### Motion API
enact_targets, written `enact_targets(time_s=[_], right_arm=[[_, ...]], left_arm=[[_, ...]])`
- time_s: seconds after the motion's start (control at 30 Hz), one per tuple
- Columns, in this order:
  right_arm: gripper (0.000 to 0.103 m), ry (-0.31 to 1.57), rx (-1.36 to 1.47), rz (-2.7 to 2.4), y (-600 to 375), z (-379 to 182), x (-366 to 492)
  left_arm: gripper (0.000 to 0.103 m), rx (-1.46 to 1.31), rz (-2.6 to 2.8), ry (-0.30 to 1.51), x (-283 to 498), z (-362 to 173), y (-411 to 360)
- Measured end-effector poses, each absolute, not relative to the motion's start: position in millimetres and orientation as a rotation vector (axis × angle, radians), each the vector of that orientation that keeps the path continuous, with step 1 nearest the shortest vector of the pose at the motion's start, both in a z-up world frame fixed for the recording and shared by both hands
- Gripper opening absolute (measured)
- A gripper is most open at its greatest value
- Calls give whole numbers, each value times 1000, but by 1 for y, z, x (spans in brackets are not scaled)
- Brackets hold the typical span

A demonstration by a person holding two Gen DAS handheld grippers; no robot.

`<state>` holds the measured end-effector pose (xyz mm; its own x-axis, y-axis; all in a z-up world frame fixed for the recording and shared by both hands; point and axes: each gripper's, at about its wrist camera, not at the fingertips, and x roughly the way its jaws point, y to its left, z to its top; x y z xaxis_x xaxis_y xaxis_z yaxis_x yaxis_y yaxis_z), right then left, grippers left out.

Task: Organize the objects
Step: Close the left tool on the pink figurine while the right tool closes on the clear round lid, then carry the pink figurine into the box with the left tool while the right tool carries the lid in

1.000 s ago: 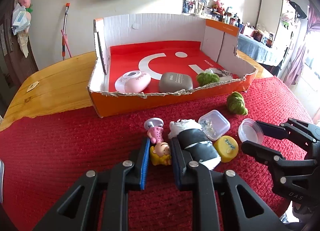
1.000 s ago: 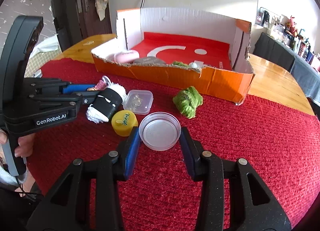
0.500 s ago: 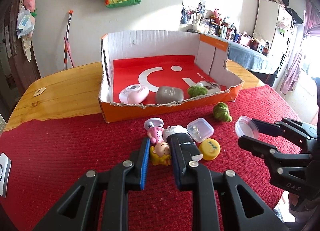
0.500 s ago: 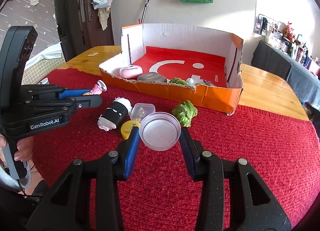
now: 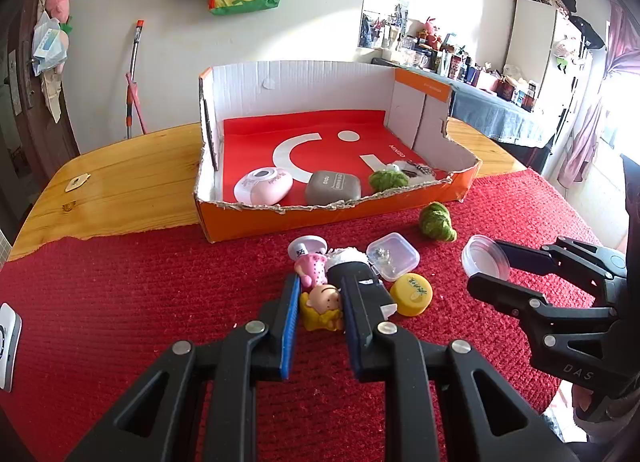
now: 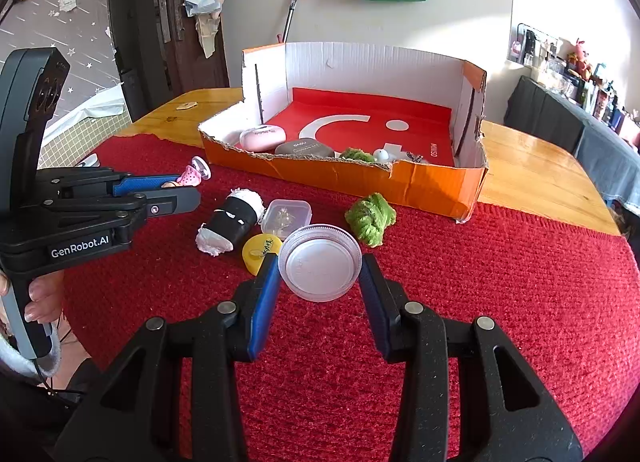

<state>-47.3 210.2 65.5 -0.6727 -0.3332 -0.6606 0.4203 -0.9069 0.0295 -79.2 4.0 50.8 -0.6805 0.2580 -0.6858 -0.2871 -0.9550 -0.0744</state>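
While both loads hang clear of the red cloth (image 6: 480, 302), I keep them pinched for the trip to the box (image 5: 404, 202). My left gripper (image 5: 320, 302) is closed as tight as it goes on the doll (image 5: 322, 304), pads on both its sides. My right gripper (image 6: 320, 266) sits partly open, clamped on the clear lid (image 6: 320, 262) across its rim. Left on the cloth: roll (image 6: 234, 222), clear case (image 6: 286, 216), yellow cap (image 6: 260, 252), green plush (image 6: 370, 218). The box already holds a pink case (image 5: 264, 186) and a grey one (image 5: 332, 188).
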Motion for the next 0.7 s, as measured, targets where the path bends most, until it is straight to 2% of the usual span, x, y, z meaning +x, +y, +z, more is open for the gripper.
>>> enact_targets(time_s=[0.7], right_arm=[[39,159,927,-2545,215,77,-52]], left_arm=[[21,-1019,2645,72,-79,62,7]])
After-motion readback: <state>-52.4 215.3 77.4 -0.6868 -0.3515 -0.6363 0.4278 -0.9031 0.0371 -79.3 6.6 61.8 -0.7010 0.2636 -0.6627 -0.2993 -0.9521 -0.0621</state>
